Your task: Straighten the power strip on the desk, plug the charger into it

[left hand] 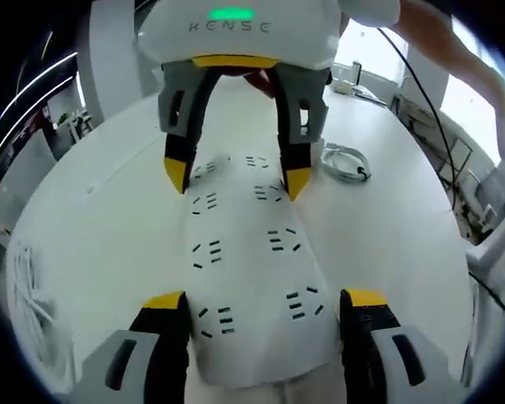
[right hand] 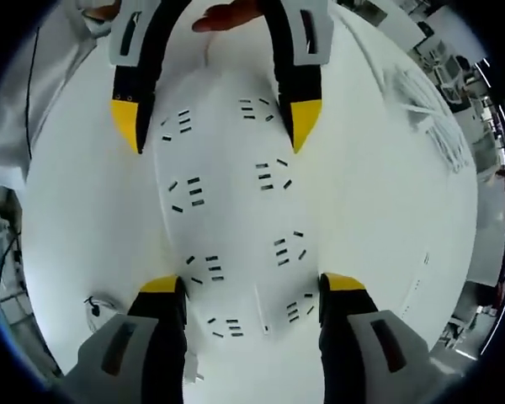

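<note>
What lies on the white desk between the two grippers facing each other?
The white power strip with rows of black socket slots spans the stretch from the left gripper to the right gripper, seen in the left gripper view; both straddle its ends.

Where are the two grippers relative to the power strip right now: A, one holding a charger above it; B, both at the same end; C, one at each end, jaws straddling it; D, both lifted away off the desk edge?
C: the left gripper straddles the near end of the power strip, and the right gripper straddles the far end.
</note>
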`<move>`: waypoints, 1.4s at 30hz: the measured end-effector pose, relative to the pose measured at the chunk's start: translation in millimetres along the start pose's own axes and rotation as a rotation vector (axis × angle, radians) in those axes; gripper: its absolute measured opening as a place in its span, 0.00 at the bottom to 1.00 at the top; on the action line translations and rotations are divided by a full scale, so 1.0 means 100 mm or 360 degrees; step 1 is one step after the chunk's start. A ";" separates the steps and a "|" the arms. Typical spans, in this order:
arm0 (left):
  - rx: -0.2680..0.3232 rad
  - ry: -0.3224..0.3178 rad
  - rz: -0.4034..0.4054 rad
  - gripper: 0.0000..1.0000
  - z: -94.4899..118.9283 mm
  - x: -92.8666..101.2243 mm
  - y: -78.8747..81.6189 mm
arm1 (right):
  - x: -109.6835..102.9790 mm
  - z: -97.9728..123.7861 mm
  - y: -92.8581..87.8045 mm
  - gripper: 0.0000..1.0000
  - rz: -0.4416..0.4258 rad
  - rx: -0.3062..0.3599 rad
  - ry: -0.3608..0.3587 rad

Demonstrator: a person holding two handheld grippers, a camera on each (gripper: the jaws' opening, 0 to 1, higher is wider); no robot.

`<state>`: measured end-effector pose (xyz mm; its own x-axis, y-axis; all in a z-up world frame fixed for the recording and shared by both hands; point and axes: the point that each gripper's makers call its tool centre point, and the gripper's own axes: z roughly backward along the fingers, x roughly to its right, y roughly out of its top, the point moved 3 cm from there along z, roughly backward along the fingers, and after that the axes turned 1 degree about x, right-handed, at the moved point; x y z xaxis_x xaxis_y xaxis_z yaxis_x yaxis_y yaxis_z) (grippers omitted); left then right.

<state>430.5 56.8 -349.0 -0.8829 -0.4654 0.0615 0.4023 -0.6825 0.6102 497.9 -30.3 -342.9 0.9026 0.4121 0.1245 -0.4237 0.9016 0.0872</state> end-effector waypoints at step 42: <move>-0.0228 -0.0303 -0.0544 0.71 0.06 -0.14 -0.09 | -0.46 0.06 0.12 0.62 -0.0819 0.0002 -0.0128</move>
<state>437.9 73.1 -350.8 -0.9951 -0.0948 0.0277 0.0958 -0.8574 0.5056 451.1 -39.5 -341.8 0.9854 -0.0958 0.1411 0.0731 0.9847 0.1581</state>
